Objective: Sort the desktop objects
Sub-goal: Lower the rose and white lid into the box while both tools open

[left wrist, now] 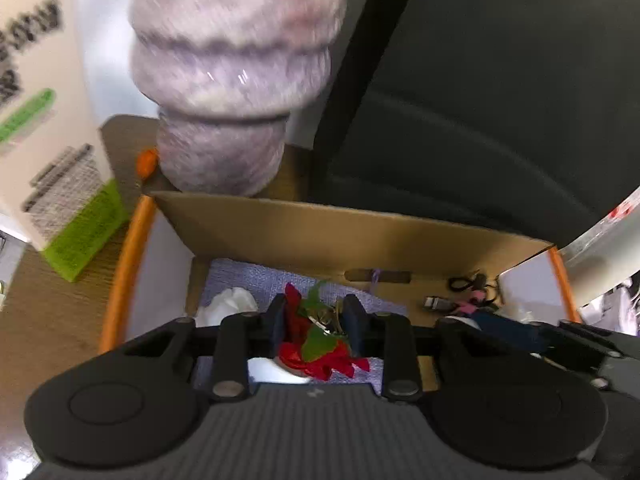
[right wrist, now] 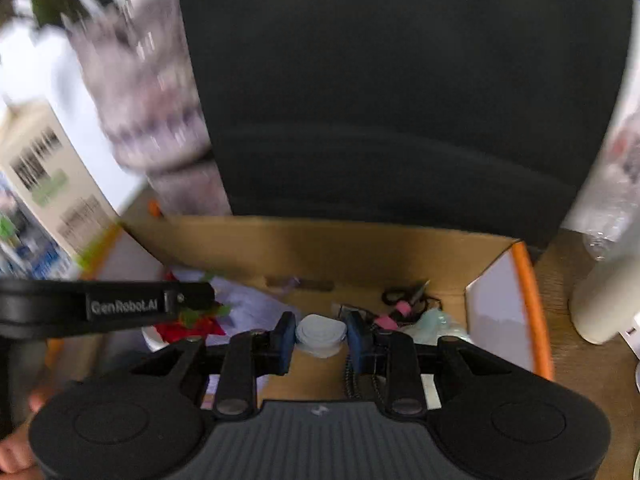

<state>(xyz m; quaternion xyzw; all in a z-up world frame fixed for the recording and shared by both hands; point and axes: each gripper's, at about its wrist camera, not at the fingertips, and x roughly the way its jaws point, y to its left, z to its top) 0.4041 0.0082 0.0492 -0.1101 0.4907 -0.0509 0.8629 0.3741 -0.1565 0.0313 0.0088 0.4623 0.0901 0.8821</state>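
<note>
Two hand-held grippers | left (left wrist: 314, 326) clamps red-green flower (left wrist: 316, 344) | right (right wrist: 320, 336) clamps blurred pale object (right wrist: 320, 336)

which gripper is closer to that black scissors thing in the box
Right. The scissors lie just beyond the right gripper, slightly to its right; the left gripper is over the box's other side, by the red flower.
</note>
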